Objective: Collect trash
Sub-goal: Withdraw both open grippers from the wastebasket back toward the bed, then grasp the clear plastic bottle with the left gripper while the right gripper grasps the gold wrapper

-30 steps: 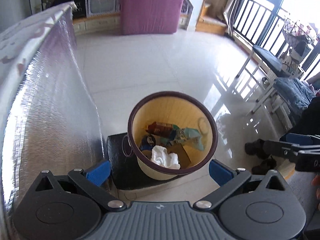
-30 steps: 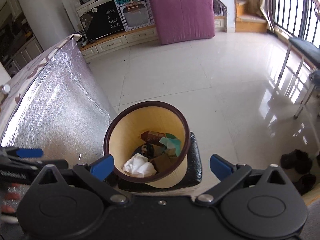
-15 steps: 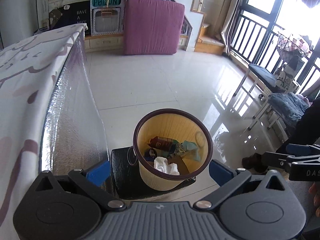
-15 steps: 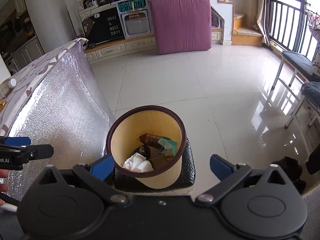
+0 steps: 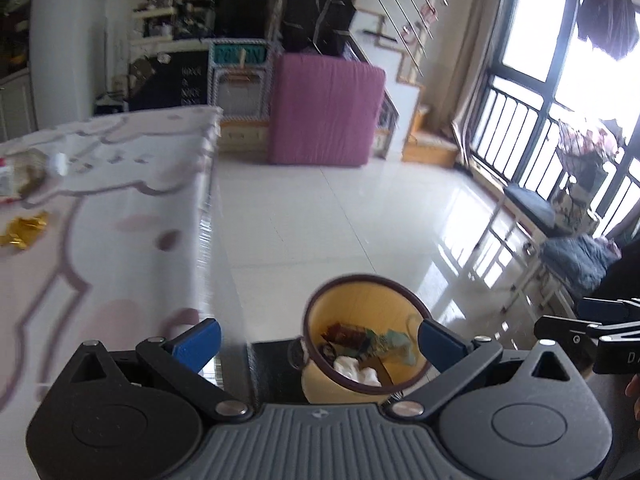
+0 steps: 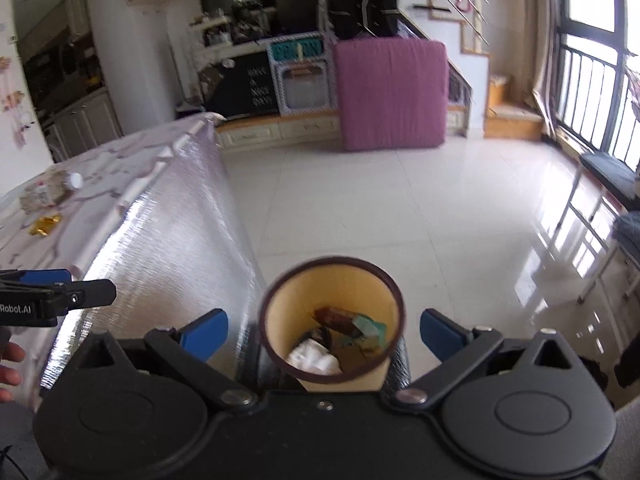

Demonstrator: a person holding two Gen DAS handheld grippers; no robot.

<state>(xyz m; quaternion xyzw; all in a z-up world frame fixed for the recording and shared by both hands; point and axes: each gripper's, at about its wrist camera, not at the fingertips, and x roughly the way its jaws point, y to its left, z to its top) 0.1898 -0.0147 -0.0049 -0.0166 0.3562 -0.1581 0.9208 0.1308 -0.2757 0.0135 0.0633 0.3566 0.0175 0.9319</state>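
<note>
A yellow bin [image 5: 360, 304] with a dark rim stands on the floor beside the table, holding a white tissue [image 5: 356, 372] and several wrappers. My left gripper [image 5: 318, 344] hangs open and empty above and in front of it. The right gripper [image 6: 323, 339] is also open and empty over the bin [image 6: 332, 288], where the tissue [image 6: 314, 360] shows again. On the patterned tablecloth [image 5: 100, 220] lie a gold wrapper [image 5: 24, 228] and a crushed plastic bottle [image 5: 36, 164]. The same gold wrapper [image 6: 44, 224] and bottle [image 6: 52, 190] appear far left in the right wrist view.
The bin rests on a black pad [image 5: 276, 364]. A silvery cloth side [image 6: 168, 248] hangs off the table edge. A pink mattress [image 5: 324, 112] leans at the back, and white chairs [image 5: 528, 208] stand by the window railing. A hand [image 6: 10, 364] shows at left.
Both cameras have risen and tilted up, so the bin sits lower and smaller. The tabletop with the bottle and gold wrapper has come into view. Both grippers remain open.
</note>
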